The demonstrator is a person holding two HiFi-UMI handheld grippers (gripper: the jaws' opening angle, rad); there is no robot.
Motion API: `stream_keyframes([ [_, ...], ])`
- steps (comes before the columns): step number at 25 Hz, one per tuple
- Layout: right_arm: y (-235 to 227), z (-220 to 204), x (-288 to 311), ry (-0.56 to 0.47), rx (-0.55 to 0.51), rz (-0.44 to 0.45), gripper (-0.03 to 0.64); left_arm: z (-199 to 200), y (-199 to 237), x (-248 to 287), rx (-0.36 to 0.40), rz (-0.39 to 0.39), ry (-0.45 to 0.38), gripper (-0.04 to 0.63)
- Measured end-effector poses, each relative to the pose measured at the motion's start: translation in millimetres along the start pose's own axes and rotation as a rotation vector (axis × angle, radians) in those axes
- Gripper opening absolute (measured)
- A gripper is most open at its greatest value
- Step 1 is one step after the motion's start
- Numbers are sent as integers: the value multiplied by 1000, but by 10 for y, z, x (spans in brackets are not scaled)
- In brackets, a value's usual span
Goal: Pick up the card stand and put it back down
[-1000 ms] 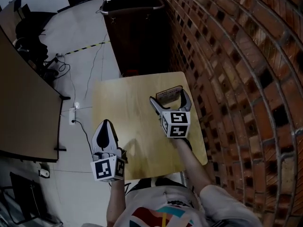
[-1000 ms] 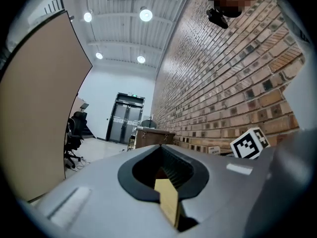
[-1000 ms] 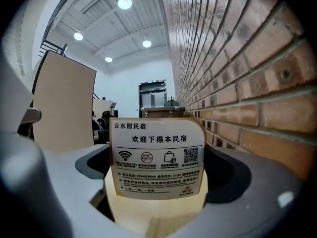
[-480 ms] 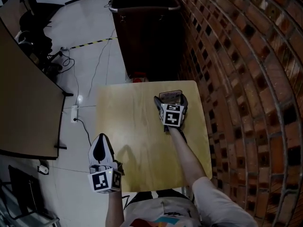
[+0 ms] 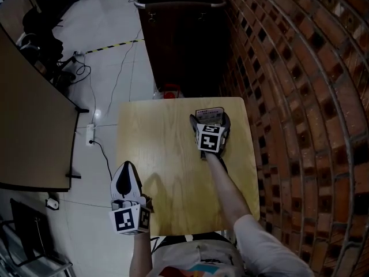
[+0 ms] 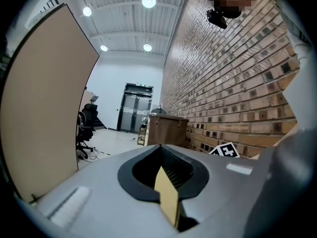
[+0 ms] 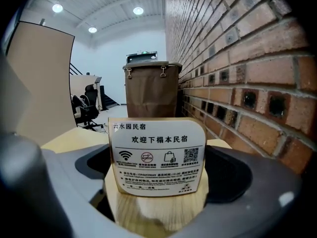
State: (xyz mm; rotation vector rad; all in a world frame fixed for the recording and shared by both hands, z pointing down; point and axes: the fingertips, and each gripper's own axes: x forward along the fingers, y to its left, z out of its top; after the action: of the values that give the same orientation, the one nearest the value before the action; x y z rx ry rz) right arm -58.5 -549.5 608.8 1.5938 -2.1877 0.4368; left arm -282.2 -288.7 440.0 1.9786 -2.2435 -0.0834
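Now the right gripper [image 5: 209,123] is out over the far right part of the wooden table [image 5: 167,172], close to the brick wall [image 5: 300,97]. The card stand [image 7: 157,155] sits right between its two jaws. The jaws are closed in on the stand's round wooden block [image 7: 156,209], one on each side, so the gripper is holding it. The stand is upright. Its white card faces the gripper's camera and has black writing, small pictures and a square code on it. I cannot tell if the block is resting on the table or is a little bit up in the air. The black and white cube [image 5: 211,138] on this gripper points up at the head camera, and the person's arm [image 5: 228,192] reaches back across the table. The left gripper [image 5: 127,166] is well apart from the stand, by the near left edge of the table. Its jaws are pressed together at the tips and nothing is held in them. Past the far end of the table stands a tall brown cabinet [image 5: 179,33] next to the wall. A white power strip [image 5: 89,136] lies on the pale floor [image 5: 109,68] to the left of the table, with a cord running from it.
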Motion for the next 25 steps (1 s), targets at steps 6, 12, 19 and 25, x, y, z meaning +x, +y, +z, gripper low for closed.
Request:
stream_keyframes([
  [6,16,92,20,-31,20,34,568,33,1,24,-4,3,-4,5],
  [12,21,133,-65,-42,-4,49,575,58,-24,-13,2,-7,-11,5],
  [19,61,192,-382,-77,6,84,575,138,-101,-107,-22,-6,-27,5],
  [25,-35,536,-1247,-234,28,58,138,228,-301,-270,-11,-60,-54,5],
])
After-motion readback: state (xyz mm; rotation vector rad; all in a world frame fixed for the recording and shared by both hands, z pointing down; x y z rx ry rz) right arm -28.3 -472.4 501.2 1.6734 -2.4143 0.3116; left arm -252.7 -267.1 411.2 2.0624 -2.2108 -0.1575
